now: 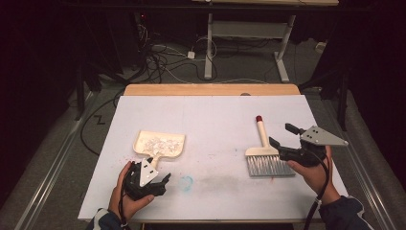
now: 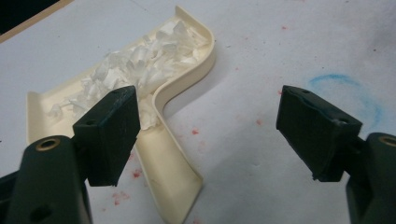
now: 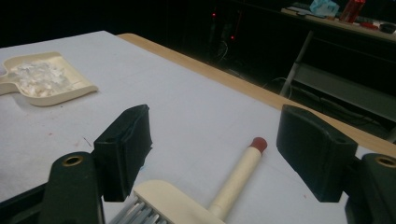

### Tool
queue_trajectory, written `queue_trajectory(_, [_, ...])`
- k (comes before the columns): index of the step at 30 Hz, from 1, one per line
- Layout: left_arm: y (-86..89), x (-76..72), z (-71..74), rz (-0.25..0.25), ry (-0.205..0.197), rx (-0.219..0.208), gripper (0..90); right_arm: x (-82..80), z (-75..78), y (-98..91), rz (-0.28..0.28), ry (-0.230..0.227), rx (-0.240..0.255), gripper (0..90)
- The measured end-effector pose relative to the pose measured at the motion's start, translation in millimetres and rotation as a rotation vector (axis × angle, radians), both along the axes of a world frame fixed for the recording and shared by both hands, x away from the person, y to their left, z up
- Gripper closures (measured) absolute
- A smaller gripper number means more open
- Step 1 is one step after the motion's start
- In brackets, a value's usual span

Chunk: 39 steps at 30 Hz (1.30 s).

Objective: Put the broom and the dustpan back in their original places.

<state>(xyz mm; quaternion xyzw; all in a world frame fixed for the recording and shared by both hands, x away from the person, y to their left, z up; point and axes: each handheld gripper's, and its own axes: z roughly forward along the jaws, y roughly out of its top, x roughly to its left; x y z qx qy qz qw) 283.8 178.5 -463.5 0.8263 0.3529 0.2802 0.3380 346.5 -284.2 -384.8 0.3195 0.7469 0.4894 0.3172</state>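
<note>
Lying flat on the table (image 1: 215, 120), a dustpan (image 1: 159, 143) full of white scraps (image 2: 135, 65) sat by the wide-open, empty left gripper (image 1: 160, 184); the right gripper (image 1: 282, 135), equally open and empty, hovered at the brush (image 1: 265, 155). Closing squarely on each handle seemed best.

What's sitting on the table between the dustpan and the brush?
Nothing stands between the dustpan and brush: the high view shows bare white table with faint stains.
</note>
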Motion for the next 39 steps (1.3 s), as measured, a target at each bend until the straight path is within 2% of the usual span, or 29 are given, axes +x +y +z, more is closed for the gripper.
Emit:
queue_trajectory(3, [-0.4,-1.5,0.9,-0.008,-0.013,-0.004,20.3,-6.9,-0.9,1.4,0.009,-0.009,-0.011,25.5])
queue_trajectory(5, [-0.6,-1.0,1.3,-0.012,-0.03,0.01,20.3,-10.3,-2.4,2.2,0.007,-0.005,-0.02,25.1])
queue_trajectory(8, [-1.6,-1.3,0.8,-0.019,-0.033,0.017,20.3,-16.4,-5.1,2.5,-0.002,-0.011,-0.026,25.1])
queue_trajectory(14, [-2.2,-1.4,-0.4,-0.031,-0.051,0.03,20.1,-31.1,-9.2,1.3,-0.018,-0.059,-0.049,25.1])
queue_trajectory(19, [-1.4,-0.4,-1.6,-0.029,-0.052,0.033,20.1,-43.1,-19.8,-2.9,-0.013,-0.061,-0.039,21.6])
queue_trajectory(21, [-1.5,-0.5,-1.1,-0.033,-0.055,0.03,19.7,-47.9,-25.4,-3.6,-0.021,-0.073,-0.06,21.2])
queue_trajectory(23, [-1.5,-0.6,-0.7,-0.031,-0.062,0.028,19.2,-51.5,-32.2,-5.5,-0.012,-0.058,-0.05,20.6])
queue_trajectory(28, [-1.2,-1.1,-1.7,-0.03,-0.064,0.024,19.2,-59.5,-49.4,-9.6,-0.028,-0.027,-0.07,19.8])
queue_trajectory(30, [-0.9,-0.6,-2.0,-0.022,-0.063,0.025,18.7,-60.4,-55.5,-10.2,-0.022,0.003,-0.076,19.8])
queue_trajectory(34, [-1.7,-0.2,0.2,-0.02,-0.074,0.021,17.8,-63.0,-57.6,-8.3,-0.028,-0.002,-0.101,19.8])
queue_trajectory(39, [-0.9,-1.8,-0.8,-0.032,-0.069,0.022,16.9,-66.2,-55.7,-5.4,-0.019,-0.012,-0.115,19.9])
